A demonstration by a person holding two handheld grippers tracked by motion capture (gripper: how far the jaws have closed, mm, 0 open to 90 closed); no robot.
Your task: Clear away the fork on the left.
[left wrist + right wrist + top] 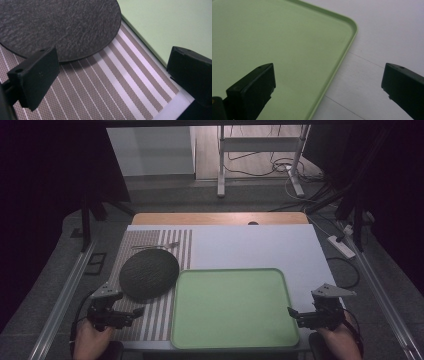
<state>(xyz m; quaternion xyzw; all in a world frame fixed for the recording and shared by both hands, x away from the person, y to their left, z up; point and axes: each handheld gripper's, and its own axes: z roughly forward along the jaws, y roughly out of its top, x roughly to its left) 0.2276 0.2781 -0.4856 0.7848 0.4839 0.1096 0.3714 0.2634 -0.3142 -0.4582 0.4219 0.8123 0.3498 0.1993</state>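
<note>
Two grippers low at near table edge, both with jaws spread wide, nothing between them. Left gripper (131,314) over striped placemat (150,320), held in left hand (92,337) at bottom left of high view, jaws aimed right toward tray. Right gripper (296,315) at right rim of green tray (235,342), held in right hand (340,340) at bottom right, jaws aimed left.

Dark round plate (149,274) flat on placemat, left of tray, its right edge just beside tray's left rim, possibly overlapping it; cannot tell for sure. Textured matte surface, nothing on it. Just ahead of left gripper, not touched. In left gripper view: plate (60,25) at top left, striped placemat (100,85) below, tray (170,22) at top right, left jaw near plate's edge but apart from it.

In right gripper view: tray (274,37) with rounded corner, raised rim, bare inside; white table cover (374,37) to its right. One jaw over tray surface, other over white cover, rim running between them, no contact visible.

Thin metal utensil (156,245) lying on placemat beyond plate, too small to tell which kind. White table cover (250,245) across rest of top, wooden edge (220,218) at far side.
</note>
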